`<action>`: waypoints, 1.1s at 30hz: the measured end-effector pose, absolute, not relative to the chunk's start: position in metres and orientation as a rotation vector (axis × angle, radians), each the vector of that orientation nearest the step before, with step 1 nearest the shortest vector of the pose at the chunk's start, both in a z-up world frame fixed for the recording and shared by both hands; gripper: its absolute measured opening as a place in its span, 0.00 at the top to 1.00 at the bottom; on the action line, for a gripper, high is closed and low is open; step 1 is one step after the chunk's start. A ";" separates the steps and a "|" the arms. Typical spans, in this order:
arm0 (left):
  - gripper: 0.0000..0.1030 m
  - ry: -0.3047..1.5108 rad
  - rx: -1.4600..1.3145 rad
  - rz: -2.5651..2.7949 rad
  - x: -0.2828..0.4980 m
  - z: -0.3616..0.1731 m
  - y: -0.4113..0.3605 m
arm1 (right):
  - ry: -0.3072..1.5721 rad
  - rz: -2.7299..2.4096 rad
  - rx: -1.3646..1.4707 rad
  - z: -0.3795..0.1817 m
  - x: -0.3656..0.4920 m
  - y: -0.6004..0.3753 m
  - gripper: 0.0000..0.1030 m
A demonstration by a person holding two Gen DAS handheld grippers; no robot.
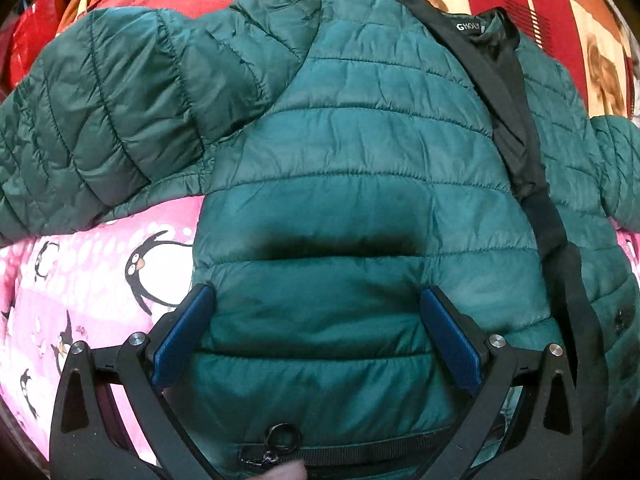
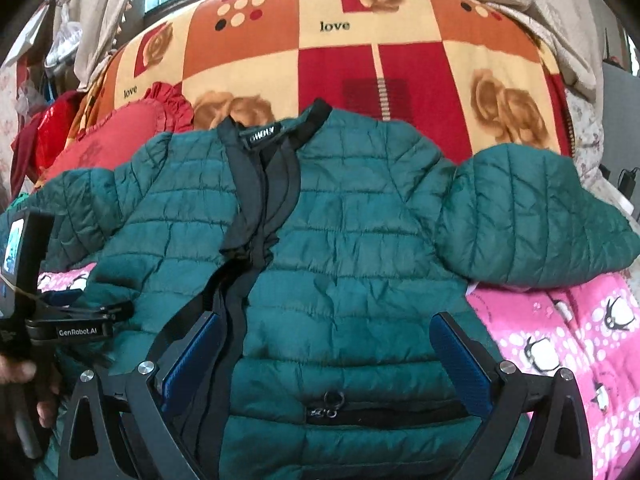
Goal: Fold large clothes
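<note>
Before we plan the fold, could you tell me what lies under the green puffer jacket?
The green puffer jacket lies on a pink penguin-print sheet near its hem and a red-and-cream rose blanket at its collar. Where the two meet is hidden beneath the jacket.

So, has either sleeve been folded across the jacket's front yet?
No. In the right wrist view the right sleeve and left sleeve lie spread outward from the green puffer jacket.

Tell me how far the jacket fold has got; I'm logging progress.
Done: the green jacket lies front-up and spread on the bed, zipper closed. In hand: nothing; the left gripper and right gripper hover over its lower front, jaws open. Left: both sleeves lie out sideways, and the body is unfolded.
</note>
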State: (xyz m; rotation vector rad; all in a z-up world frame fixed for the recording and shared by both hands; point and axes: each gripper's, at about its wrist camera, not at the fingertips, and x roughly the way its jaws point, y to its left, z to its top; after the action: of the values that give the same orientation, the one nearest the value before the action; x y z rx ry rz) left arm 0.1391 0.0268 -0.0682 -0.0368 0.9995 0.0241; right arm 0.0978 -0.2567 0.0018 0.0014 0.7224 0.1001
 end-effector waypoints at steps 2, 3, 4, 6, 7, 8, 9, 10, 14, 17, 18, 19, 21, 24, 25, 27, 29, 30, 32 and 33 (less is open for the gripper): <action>0.00 1.001 -0.041 0.021 0.140 -0.068 0.029 | 0.747 0.096 0.009 -0.003 0.100 -0.257 0.01; 0.00 1.003 -0.045 0.019 0.141 -0.068 0.030 | 0.762 0.093 0.010 -0.006 0.101 -0.257 0.00; 0.00 1.007 -0.051 0.016 0.141 -0.067 0.032 | 0.780 0.089 0.011 -0.010 0.102 -0.257 0.00; 0.00 1.012 -0.060 0.010 0.142 -0.066 0.030 | 0.824 0.090 0.008 -0.019 0.106 -0.256 0.00; 0.00 1.013 -0.061 0.007 0.144 -0.067 0.030 | 0.855 0.095 0.005 -0.025 0.109 -0.255 0.00; 0.00 1.013 -0.059 0.007 0.144 -0.068 0.027 | 0.891 0.097 0.003 -0.031 0.111 -0.255 0.00; 0.00 1.013 -0.057 0.006 0.144 -0.068 0.027 | 0.917 0.097 0.003 -0.036 0.113 -0.254 0.00; 0.00 1.010 -0.057 0.006 0.144 -0.069 0.028 | 0.960 0.101 -0.001 -0.044 0.116 -0.253 0.00; 0.00 1.003 -0.052 0.009 0.144 -0.069 0.028 | 0.968 0.099 -0.025 -0.050 0.115 -0.251 0.00; 0.00 0.996 -0.052 0.011 0.145 -0.070 0.027 | 0.982 0.107 -0.023 -0.053 0.115 -0.253 0.00; 0.00 0.994 -0.059 0.010 0.144 -0.070 0.028 | 0.987 0.110 -0.026 -0.053 0.116 -0.253 0.00; 0.00 0.992 -0.065 0.009 0.142 -0.069 0.028 | 0.990 0.111 -0.034 -0.053 0.116 -0.252 0.00; 0.00 0.991 -0.066 0.011 0.140 -0.068 0.029 | 0.984 0.109 -0.049 -0.052 0.116 -0.250 0.00; 0.00 0.990 -0.056 0.014 0.140 -0.067 0.029 | 0.972 0.102 -0.065 -0.051 0.115 -0.247 0.00; 0.00 0.991 -0.050 0.016 0.140 -0.067 0.028 | 0.973 0.102 -0.066 -0.051 0.115 -0.247 0.00; 0.00 0.989 -0.036 0.020 0.140 -0.067 0.026 | 0.982 0.105 -0.064 -0.050 0.117 -0.247 0.00; 0.00 0.987 -0.031 0.021 0.141 -0.067 0.024 | 0.990 0.110 -0.059 -0.048 0.119 -0.248 0.00; 0.00 0.987 -0.036 0.018 0.141 -0.066 0.024 | 0.987 0.112 -0.056 -0.046 0.119 -0.248 0.00; 0.00 0.979 -0.048 0.018 0.140 -0.064 0.024 | 0.940 0.111 -0.051 -0.035 0.116 -0.250 0.00; 0.00 0.968 -0.045 0.022 0.138 -0.061 0.023 | 0.896 0.111 -0.050 -0.027 0.112 -0.250 0.00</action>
State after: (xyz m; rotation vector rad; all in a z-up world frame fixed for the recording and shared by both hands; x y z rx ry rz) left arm 0.1380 0.0232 -0.0613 -0.0449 0.9685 0.0221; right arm 0.1121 -0.2501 -0.0267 -0.0495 0.8961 0.1110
